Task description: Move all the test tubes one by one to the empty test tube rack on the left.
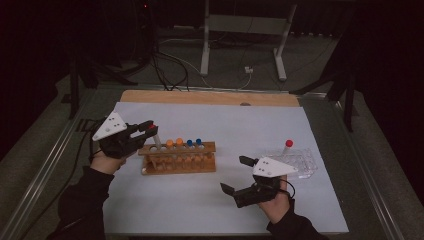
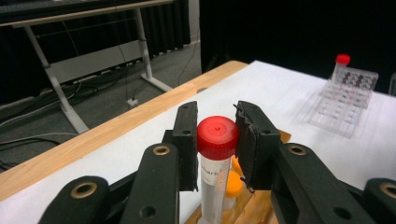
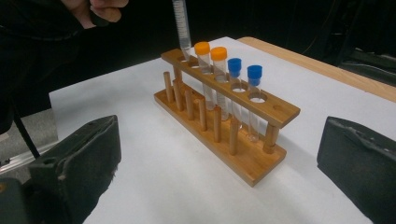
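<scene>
Red-capped tube (image 2: 217,158) upright, tip entering wooden rack (image 1: 178,159) end hole.

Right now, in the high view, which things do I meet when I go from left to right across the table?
Left hand-held gripper holding the red-capped tube → orange-capped tubes → blue-capped tubes in the wooden rack → right hand-held gripper → clear rack with one red-capped tube.

Between the pads of my left gripper (image 2: 217,140) I hold a red-capped tube (image 2: 215,163), and just below its cap I can read dark print that begins "Shark". A second line under it ends in "L"; the rest is cut off. Graduation marks run down the tube, too small to read.
</scene>
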`<state>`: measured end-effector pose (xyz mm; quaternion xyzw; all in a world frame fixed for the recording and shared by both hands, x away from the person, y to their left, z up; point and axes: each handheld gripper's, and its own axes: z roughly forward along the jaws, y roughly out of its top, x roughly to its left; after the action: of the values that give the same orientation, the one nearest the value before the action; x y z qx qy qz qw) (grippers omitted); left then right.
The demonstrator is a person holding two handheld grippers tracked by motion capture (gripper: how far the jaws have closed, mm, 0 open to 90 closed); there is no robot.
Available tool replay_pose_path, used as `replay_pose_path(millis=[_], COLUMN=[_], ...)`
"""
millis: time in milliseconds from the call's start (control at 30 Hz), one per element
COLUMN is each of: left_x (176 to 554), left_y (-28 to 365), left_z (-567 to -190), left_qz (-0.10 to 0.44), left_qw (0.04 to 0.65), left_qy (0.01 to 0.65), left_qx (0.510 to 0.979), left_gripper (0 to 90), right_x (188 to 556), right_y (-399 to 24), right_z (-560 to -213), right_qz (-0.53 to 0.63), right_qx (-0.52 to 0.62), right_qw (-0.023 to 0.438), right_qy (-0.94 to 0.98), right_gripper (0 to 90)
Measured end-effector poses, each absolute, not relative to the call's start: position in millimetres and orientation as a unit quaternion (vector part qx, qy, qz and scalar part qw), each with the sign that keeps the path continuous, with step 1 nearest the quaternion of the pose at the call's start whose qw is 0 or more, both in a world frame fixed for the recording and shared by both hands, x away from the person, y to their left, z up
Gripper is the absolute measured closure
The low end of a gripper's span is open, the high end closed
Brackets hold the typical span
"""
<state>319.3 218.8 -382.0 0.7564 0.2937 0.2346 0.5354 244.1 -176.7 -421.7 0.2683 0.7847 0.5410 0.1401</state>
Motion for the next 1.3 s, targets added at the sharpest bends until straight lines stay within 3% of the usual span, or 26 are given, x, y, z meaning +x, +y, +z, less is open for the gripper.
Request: replay_pose_path(millis=[400,600,1300], left_x=[328.4,333.3,339.4], left_y=[216.0,212.3,207.9], left_z=[-401.0,-414.1,-439.3], left_qz=[0.209,0.198,0.178], left_qw=[0.529,0.511,0.487], left_qy=[0.292,0.292,0.294], left_qx=[0.769,0.784,0.803], left_gripper=[71.8,71.7,71.5], right_x=[244.4,243.4,241.1], right_y=[-176.8,-177.5,-178.0], right_z=[-422.4,-423.0,-421.9], right_qz=[0.547,0.557,0.569], right_qx=[0.263,0.235,0.213], right_qw=[0.136,0.161,0.173], right_qy=[0.783,0.78,0.775], right_gripper=[0.0,0.0,0.0])
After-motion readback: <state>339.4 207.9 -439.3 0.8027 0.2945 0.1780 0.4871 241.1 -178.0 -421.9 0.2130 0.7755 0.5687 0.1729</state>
